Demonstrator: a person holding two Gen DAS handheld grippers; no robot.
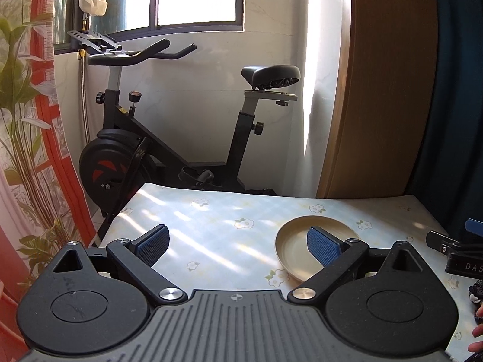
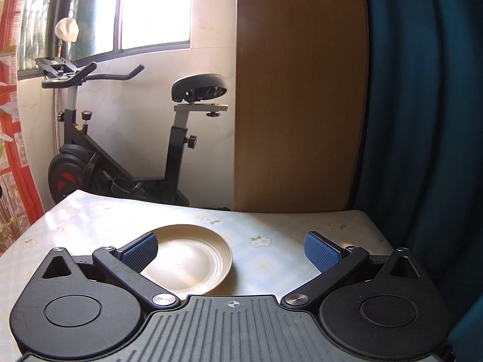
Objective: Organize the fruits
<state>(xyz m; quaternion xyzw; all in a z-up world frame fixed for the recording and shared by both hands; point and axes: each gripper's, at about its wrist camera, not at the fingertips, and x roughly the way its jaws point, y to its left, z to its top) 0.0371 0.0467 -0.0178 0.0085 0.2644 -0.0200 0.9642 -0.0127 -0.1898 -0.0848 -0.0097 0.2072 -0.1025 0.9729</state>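
Now both grippers hover level above the table [image 2: 265, 211], jaws spread wide, holding nothing: left gripper [image 1: 238, 242], right gripper [image 2: 231, 249]. Between them, the plate [image 2: 208, 242] sits bare; no fruit shows.

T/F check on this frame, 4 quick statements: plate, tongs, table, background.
1. The plate is empty. True.
2. The left tongs grip a fruit. False: open, nothing between them.
3. The right tongs are open. True.
4. Fruit lies on the table beside the plate. False: no fruit shows in either view; only the floral cover. An exercise bike stands behind the table.
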